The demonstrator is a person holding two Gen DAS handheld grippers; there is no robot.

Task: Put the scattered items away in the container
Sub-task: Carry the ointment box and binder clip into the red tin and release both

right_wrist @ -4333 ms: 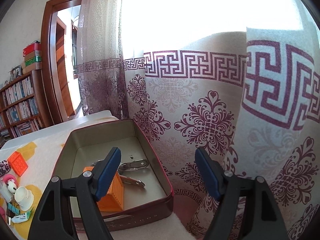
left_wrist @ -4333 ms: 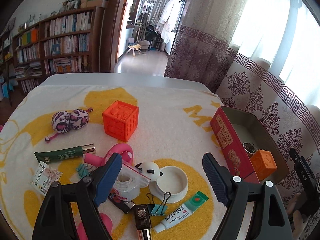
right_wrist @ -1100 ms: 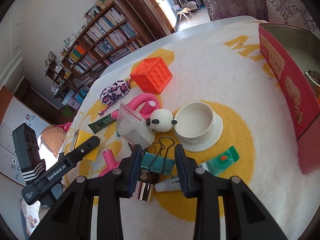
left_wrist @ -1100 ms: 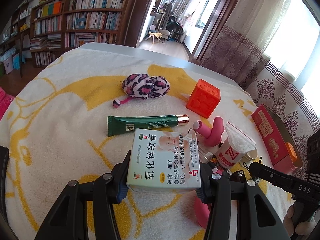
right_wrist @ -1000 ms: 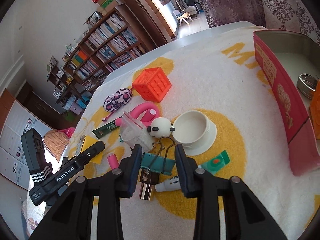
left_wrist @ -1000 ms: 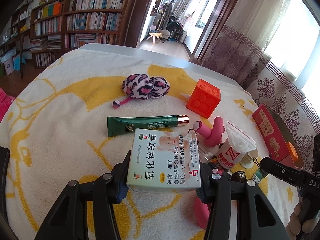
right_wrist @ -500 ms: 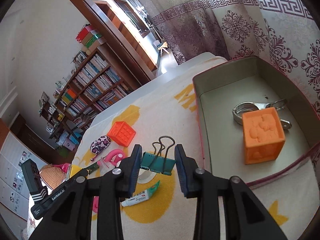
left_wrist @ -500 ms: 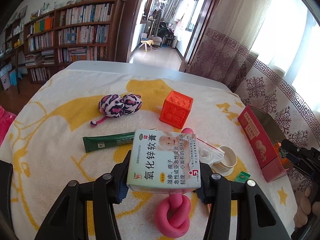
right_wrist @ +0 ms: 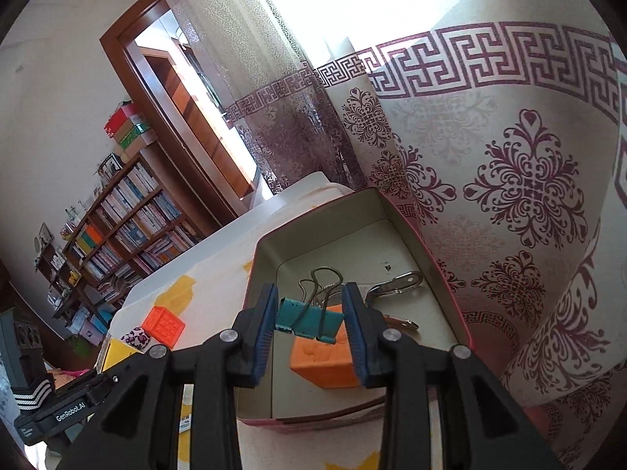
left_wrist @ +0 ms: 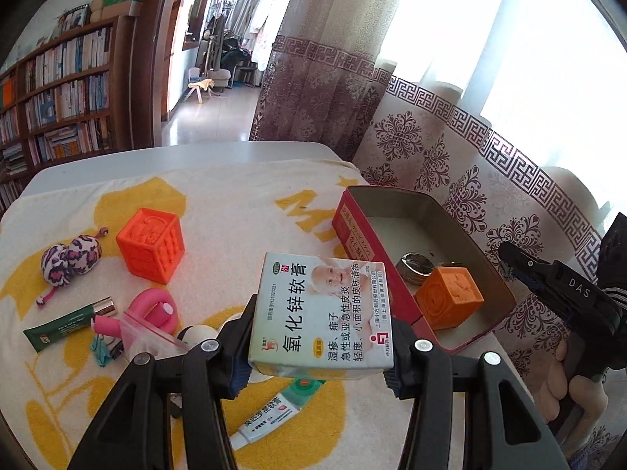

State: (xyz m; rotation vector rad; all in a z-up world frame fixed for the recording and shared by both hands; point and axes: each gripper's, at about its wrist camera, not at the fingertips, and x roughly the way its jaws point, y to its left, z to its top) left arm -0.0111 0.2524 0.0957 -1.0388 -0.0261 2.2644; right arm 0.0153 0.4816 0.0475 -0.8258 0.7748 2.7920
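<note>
A: How are we holding the two tools?

B: Our left gripper (left_wrist: 319, 346) tips downward over the near part of the yellow-and-white towel (left_wrist: 227, 211), rolled a little so the box it carries sits askew. Our right gripper (right_wrist: 309, 327) also slants down, aimed into the red tin (right_wrist: 321, 235) by the curtain (right_wrist: 509, 180). In the left view, bare fingers (left_wrist: 556, 387) of our right hand wrap its handle at the right edge.

A: And what sits between the jaws?

B: The left pair is clamped on the ointment box (left_wrist: 321, 313), one pad on each side, printed face up, its far edge overlapping the tin's near left wall. The right pair grips the teal binder clip (right_wrist: 307, 319) by its ends, wire handles pointing away from us. We hold it above the tin, with the orange block (right_wrist: 325, 364) just behind and beneath it.

A: What else is in the tin or left out?

B: Metal nail clippers (right_wrist: 395, 280) lie on the tin floor beyond the block. On the towel to the left lie the orange cube (left_wrist: 151, 244), the leopard plush (left_wrist: 70, 258), the green tube (left_wrist: 66, 323), a pink ring toy (left_wrist: 151, 311) and a second teal clip (left_wrist: 102, 348). A white tube (left_wrist: 270, 415) lies near us.

A: Anything we cannot make out?

B: The box hides whatever lies straight beneath it; only slivers of white objects show beside the left finger. Our arms are out of frame.
</note>
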